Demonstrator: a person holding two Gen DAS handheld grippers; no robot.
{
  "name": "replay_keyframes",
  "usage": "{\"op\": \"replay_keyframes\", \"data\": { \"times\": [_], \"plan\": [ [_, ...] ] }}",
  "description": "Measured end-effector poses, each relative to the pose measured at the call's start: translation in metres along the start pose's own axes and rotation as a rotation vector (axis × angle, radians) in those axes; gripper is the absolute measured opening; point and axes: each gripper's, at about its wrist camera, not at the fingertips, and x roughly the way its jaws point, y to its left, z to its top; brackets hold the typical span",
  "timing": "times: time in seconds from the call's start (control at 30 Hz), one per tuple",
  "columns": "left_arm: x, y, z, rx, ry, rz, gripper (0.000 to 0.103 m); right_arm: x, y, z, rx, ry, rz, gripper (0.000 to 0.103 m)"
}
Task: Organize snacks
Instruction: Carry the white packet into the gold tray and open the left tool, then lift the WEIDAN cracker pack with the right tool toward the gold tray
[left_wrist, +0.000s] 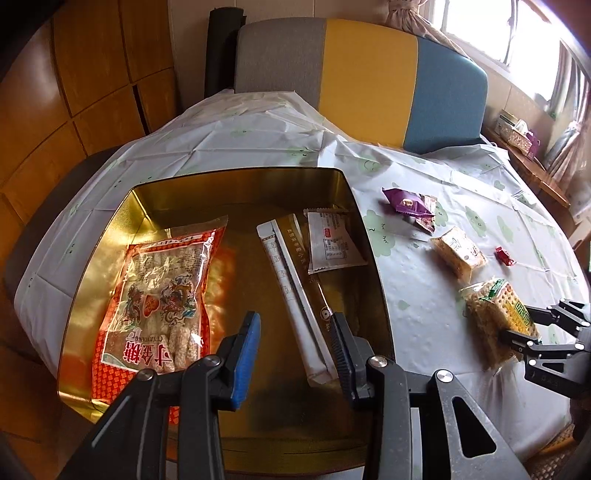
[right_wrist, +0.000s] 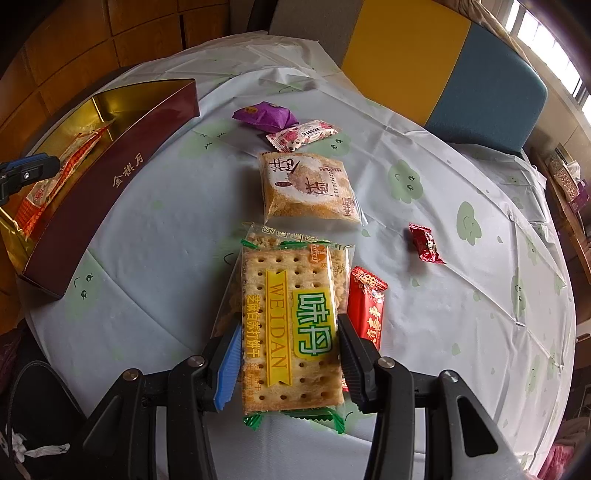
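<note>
**Two grippers, one cracker pack clamped**

Two fingers of the right gripper (right_wrist: 290, 354) press against the sides of the WEIDAN cracker pack (right_wrist: 291, 328), blue pad on one side and black pad on the other, so the claw is clamped on it. The pack lies on the tablecloth (right_wrist: 147, 240) near the table's front edge, on top of a second clear-wrapped snack whose crumbly filling shows along its edges. A red packet (right_wrist: 367, 306) sits just beside the pack, partly tucked under its right side. Past the crackers lies a square pastry pack (right_wrist: 308, 188); beyond that, a pink-and-white candy (right_wrist: 301, 136) touches a purple wrapped snack (right_wrist: 266, 116). A small red candy (right_wrist: 424, 243) lies apart to the right.

The left gripper (left_wrist: 295, 350) hangs over the open gold-lined tin (left_wrist: 110, 236), its fingers spread wide with nothing between them. Inside the tin, an orange bag of puffed sticks (left_wrist: 162, 295) lies flat on the left, and a long white-and-gold sachet (left_wrist: 299, 291) runs along the right, with a white packet (left_wrist: 332, 243) beside its far end. From the right wrist view, the tin's maroon outer wall shows gold characters.
</note>
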Motion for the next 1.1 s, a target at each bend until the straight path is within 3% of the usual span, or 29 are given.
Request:
{"op": "replay_keyframes", "data": {
  "times": [0.63, 1.1],
  "plan": [
    [-0.010, 0.021, -0.027, -0.001, -0.019, 0.080, 0.039, -0.001, 0.001, -0.001, 0.006, -0.002, -0.009, 0.048],
    [-0.008, 0.044, -0.036, -0.057, -0.001, 0.088, 0.040, 0.001, -0.003, -0.001, 0.043, 0.001, 0.004, 0.048]
  ]
}}
